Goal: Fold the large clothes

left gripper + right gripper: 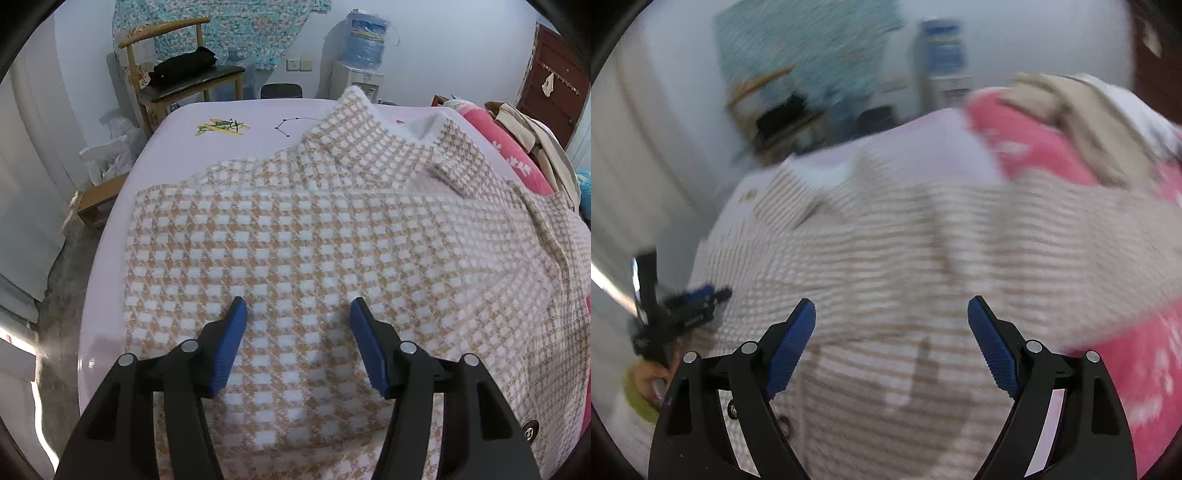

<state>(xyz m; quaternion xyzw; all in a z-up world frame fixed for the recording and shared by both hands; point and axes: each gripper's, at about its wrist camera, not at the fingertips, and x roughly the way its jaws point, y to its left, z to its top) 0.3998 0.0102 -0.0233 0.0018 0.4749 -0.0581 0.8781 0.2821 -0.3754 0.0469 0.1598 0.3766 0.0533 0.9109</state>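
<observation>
A large tan-and-white checked garment lies spread over the pale pink bed, its collar end toward the far side. My left gripper is open and empty just above the garment's near part. In the blurred right wrist view the same garment fills the middle. My right gripper is open and empty above it. The left gripper shows at the left edge of that view, over the garment's left side.
A pink blanket with beige clothes on it lies along the bed's right side. A wooden chair with a black item and a water dispenser stand beyond the bed. A low wooden stool stands left of the bed.
</observation>
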